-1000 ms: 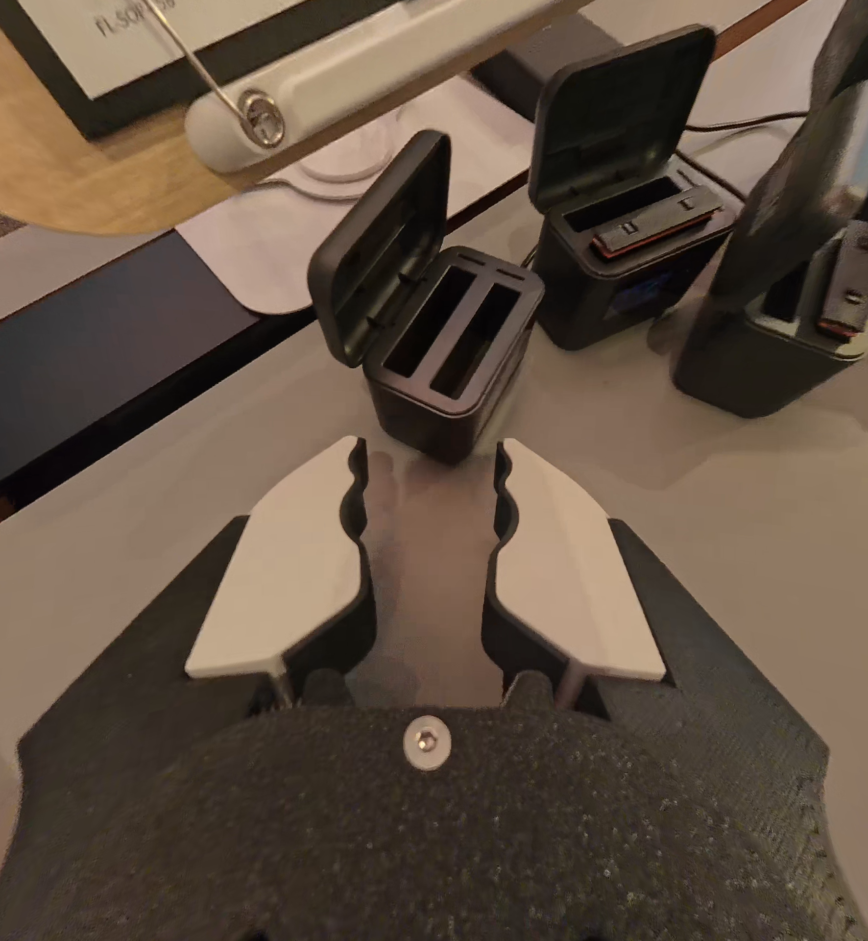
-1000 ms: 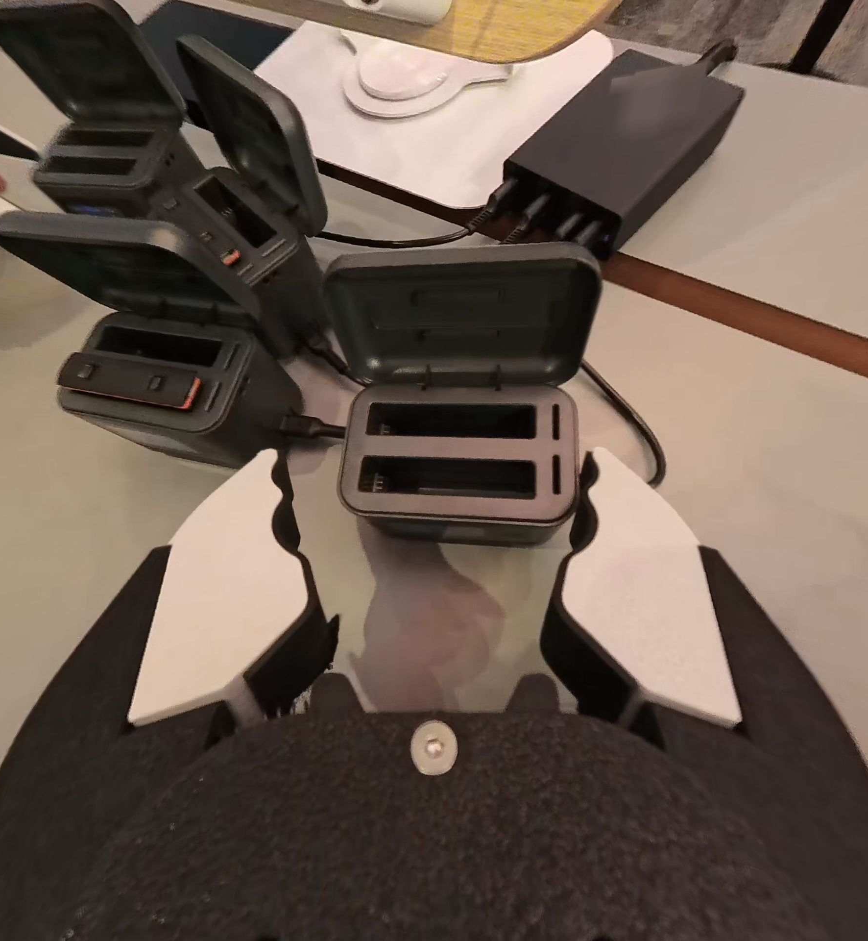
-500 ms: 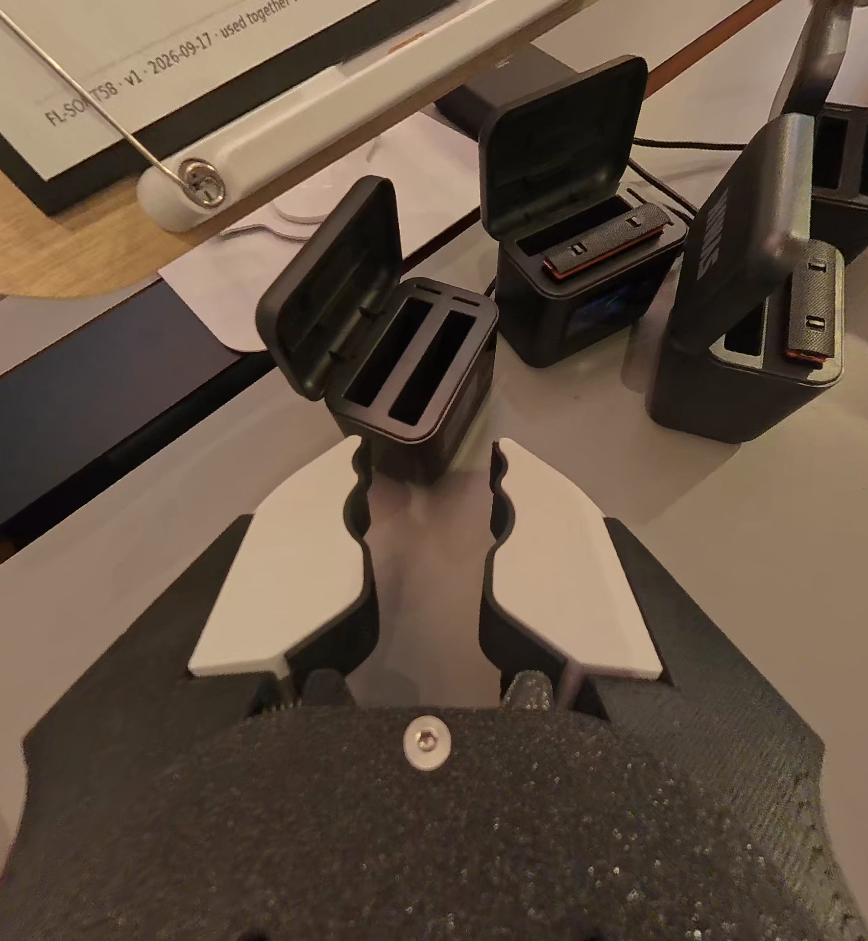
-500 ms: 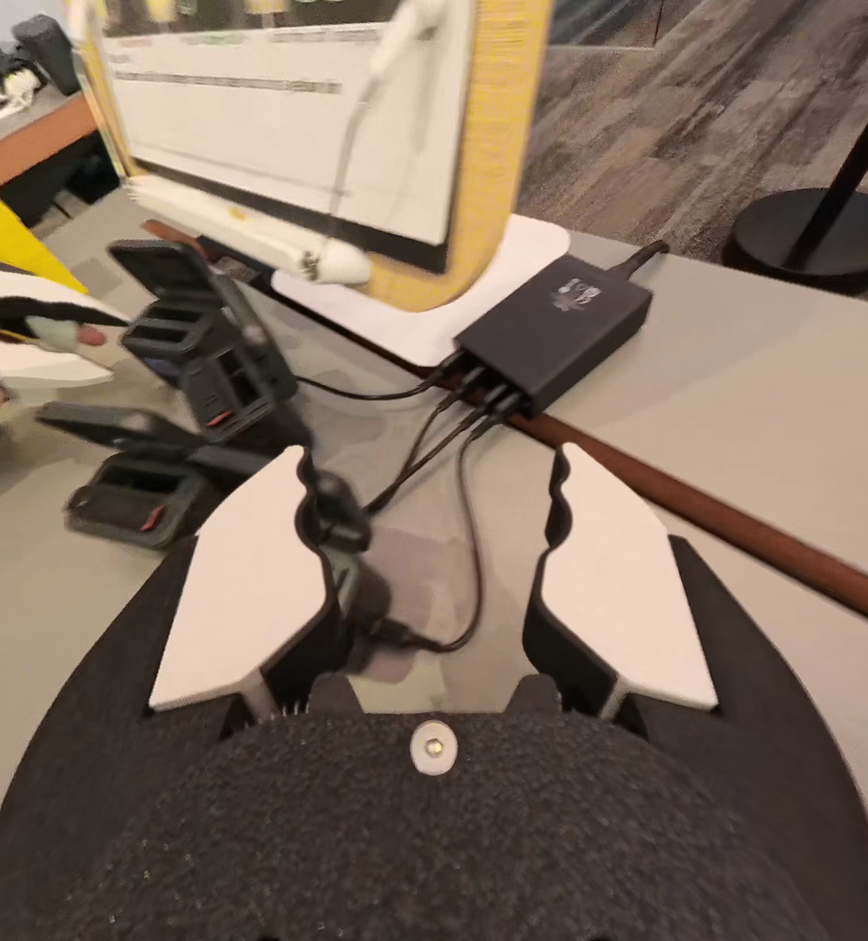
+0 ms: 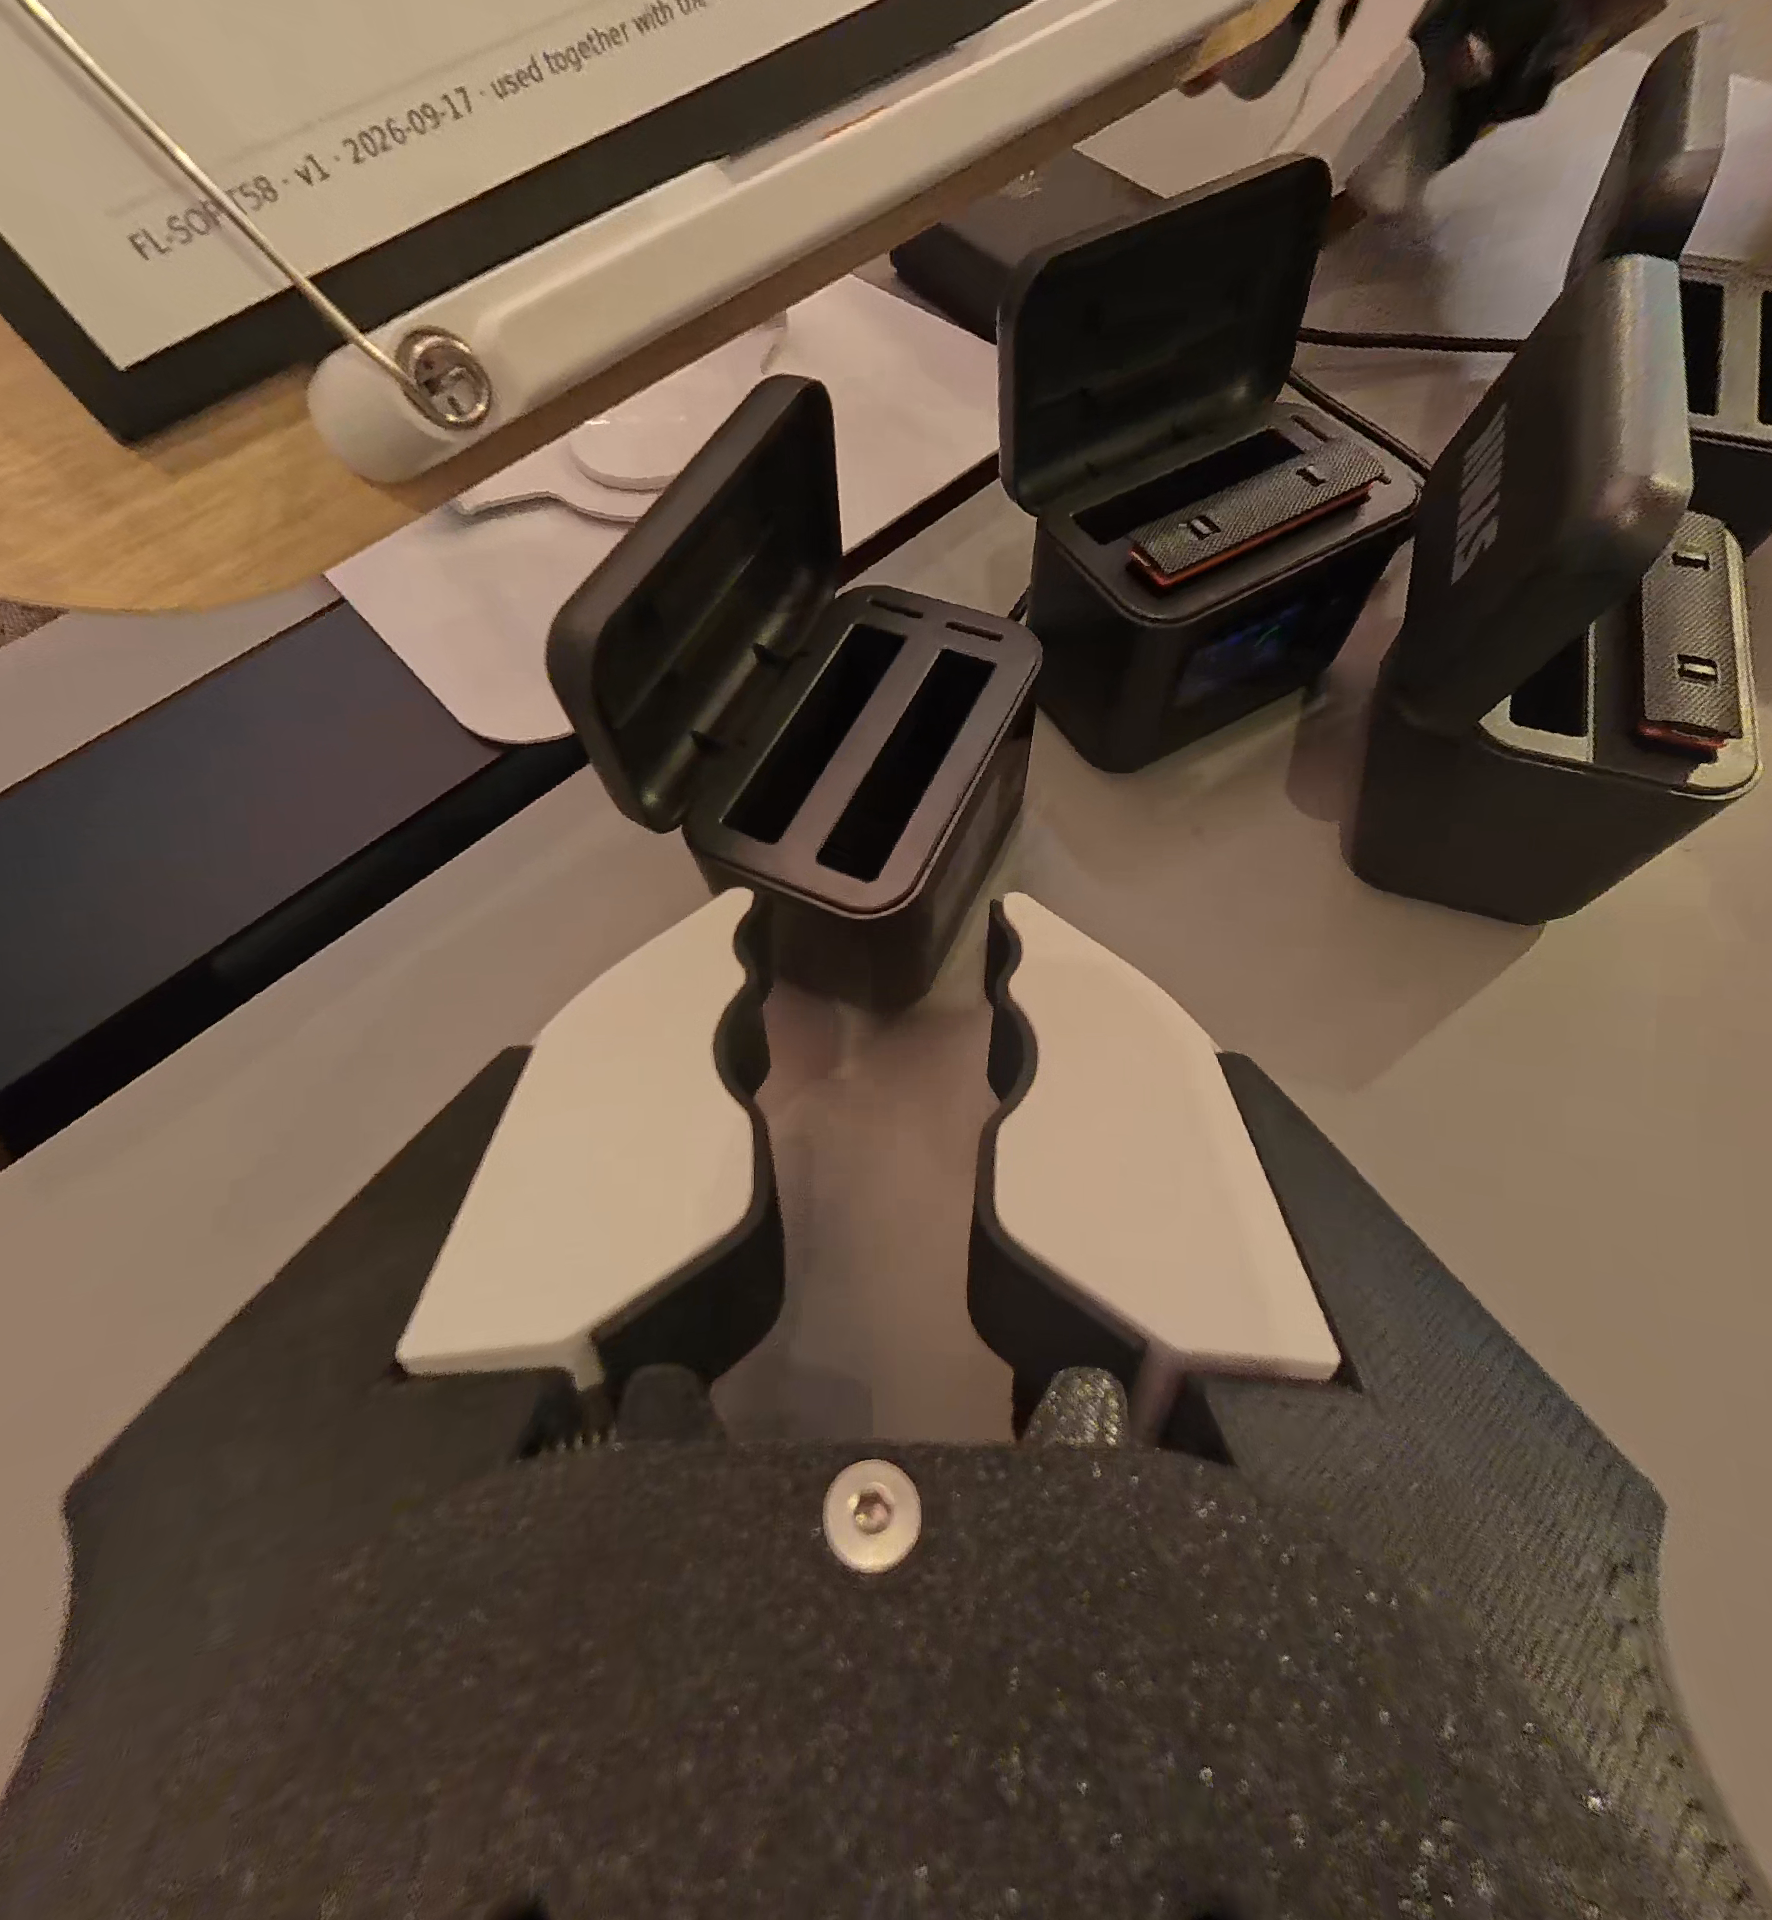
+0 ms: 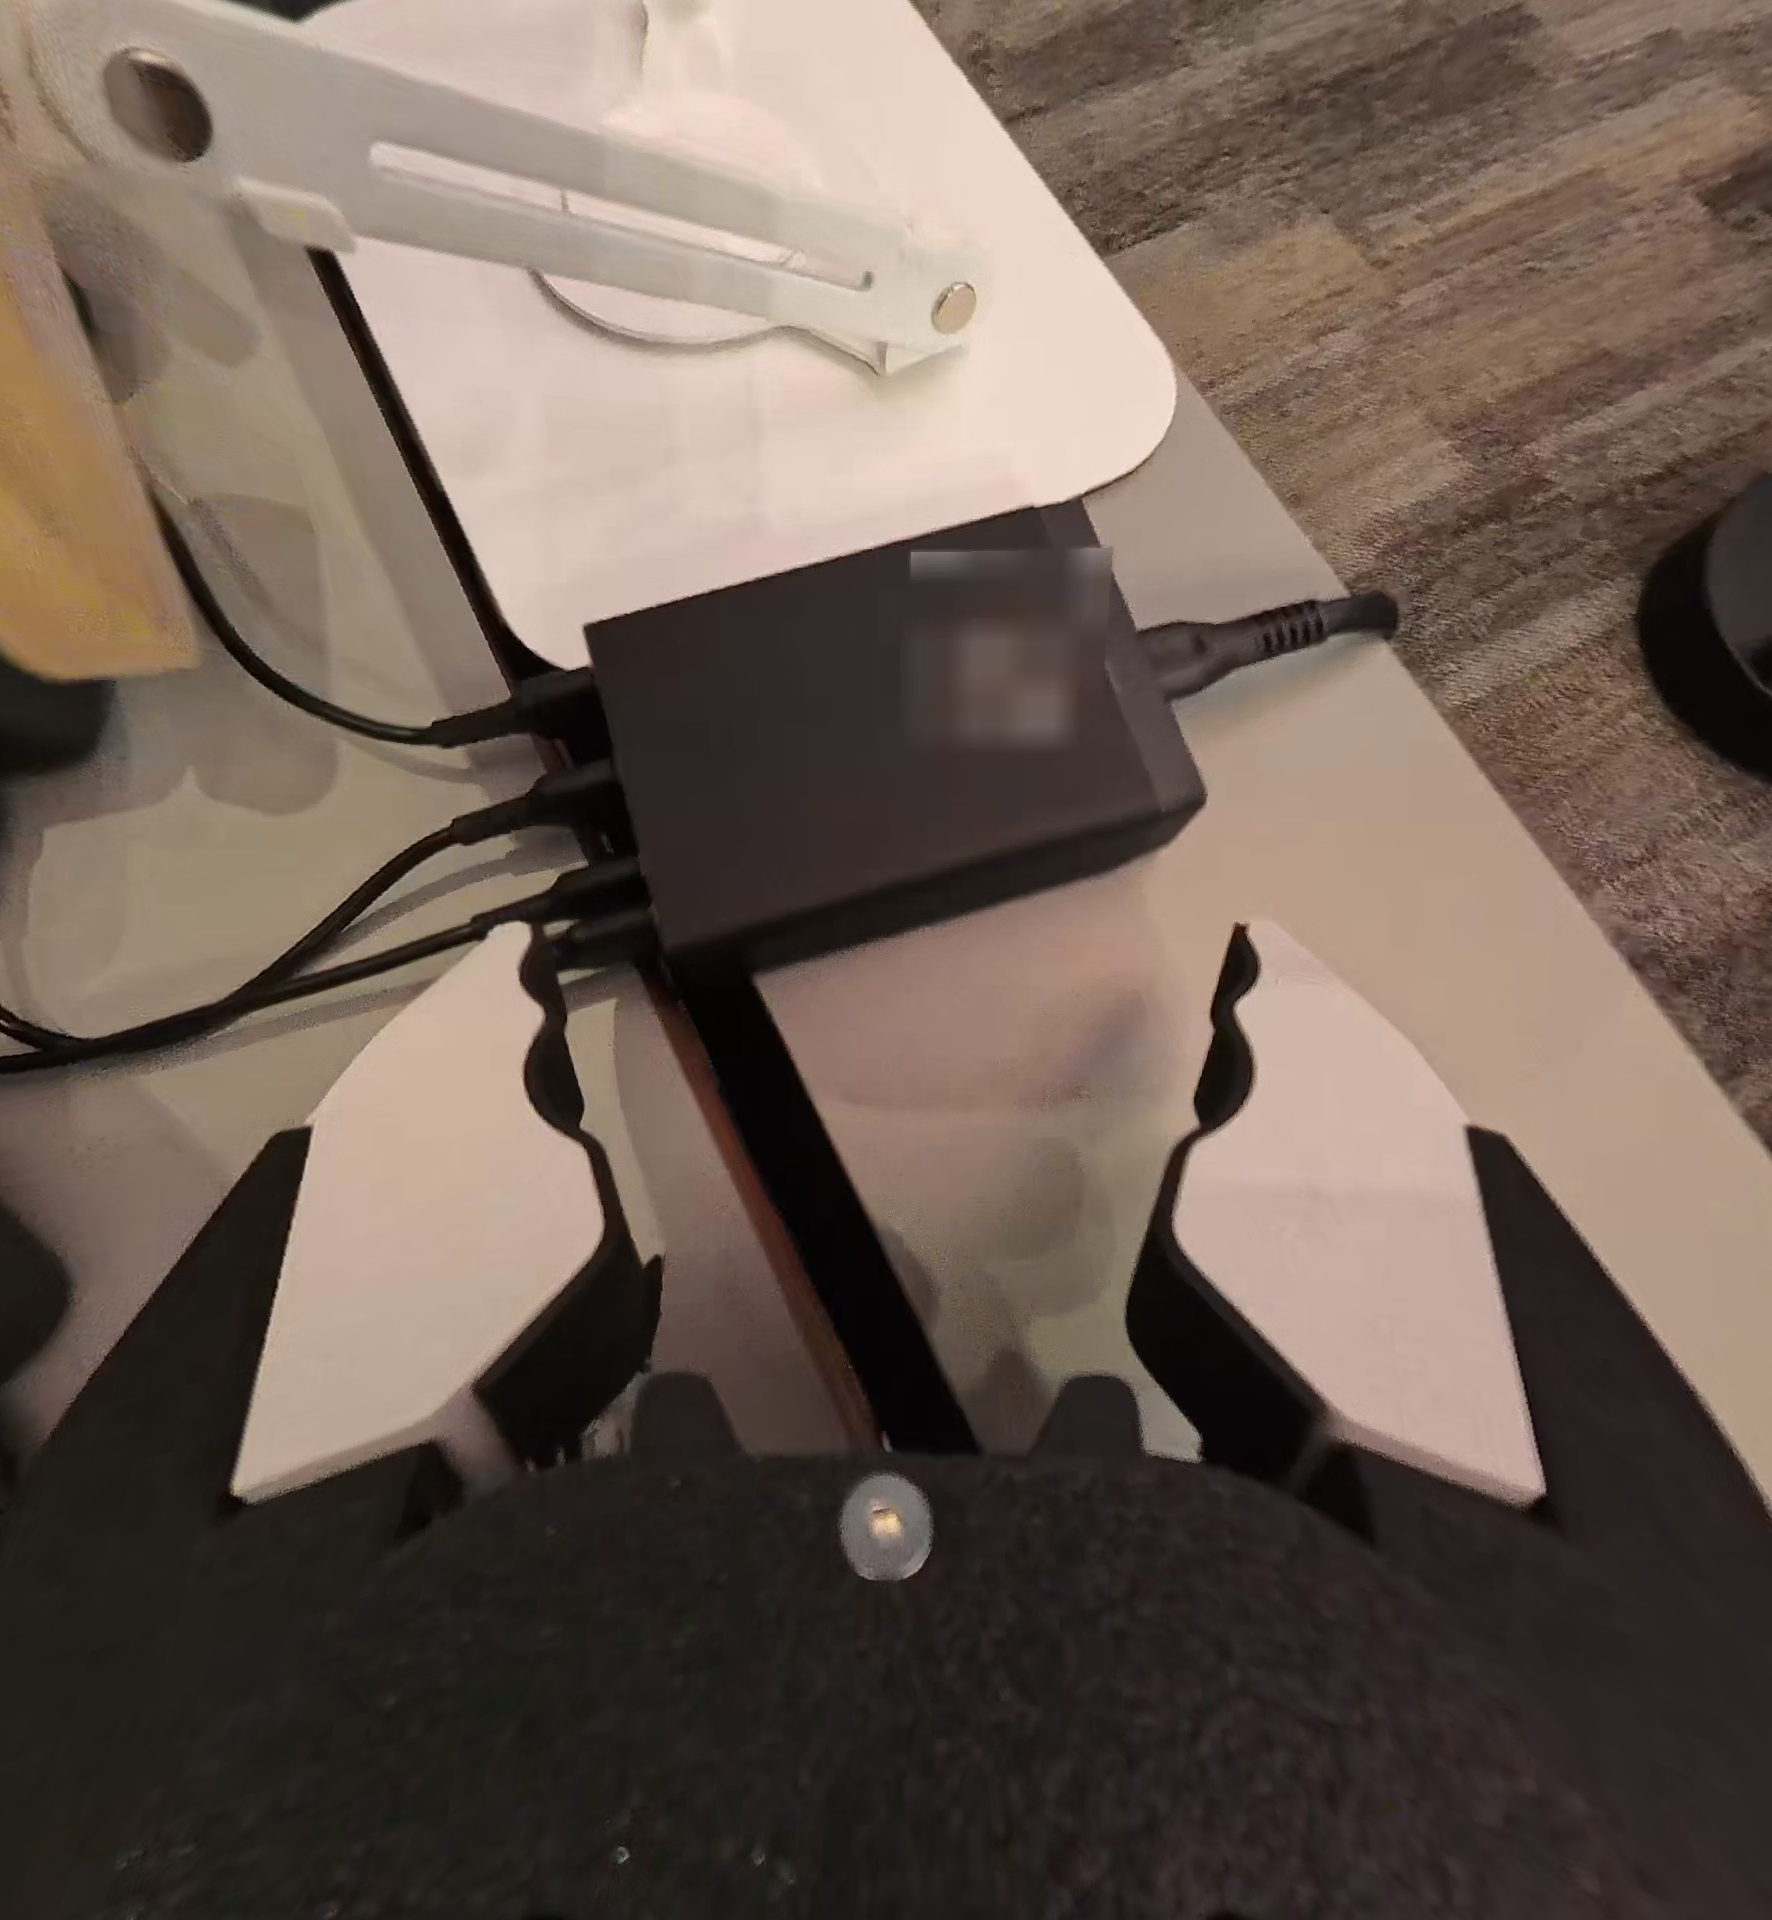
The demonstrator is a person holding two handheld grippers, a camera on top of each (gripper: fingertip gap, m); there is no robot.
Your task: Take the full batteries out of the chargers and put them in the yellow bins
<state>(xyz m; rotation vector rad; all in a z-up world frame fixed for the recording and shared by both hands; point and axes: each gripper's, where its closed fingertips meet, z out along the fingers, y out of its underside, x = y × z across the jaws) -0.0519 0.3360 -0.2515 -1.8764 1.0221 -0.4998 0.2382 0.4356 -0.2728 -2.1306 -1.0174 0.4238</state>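
Swung off the charger row since a second ago: right gripper now over the table edge, claw spread wide and empty. Crept forward meanwhile: left gripper, claw at a narrow gap, clamping nothing, fingertips either side of the foot of the nearest case; contact there impossible to tell.

Spreads under everything: smooth pale grey table. Leans in at eleven o'clock in the left wrist view: tilted wooden board with a white printed sheet. Sits at twelve o'clock ahead of the right claw: black box-shaped power hub, cables trailing off toward nine.

Stands at twelve o'clock from the left claw: dark grey open-lidded charger with both slots empty. Holds a pack at one o'clock: second dark charger with a lit front window. Holds another at two o'clock: third dark charger, lid up.

Pokes above its slot rim: flat black textured battery with an orange edge; likewise its twin.

Likely handles as light, rigid and snug in the slot; probably best pinched across the broad textured faces of the exposed top, then drawn straight up while the case is steadied, since the case looks light enough to lift along.

Out of both views: yellow bins. Unreadable from here: charge level. Blurred at the upper right of the left wrist view: something dark.
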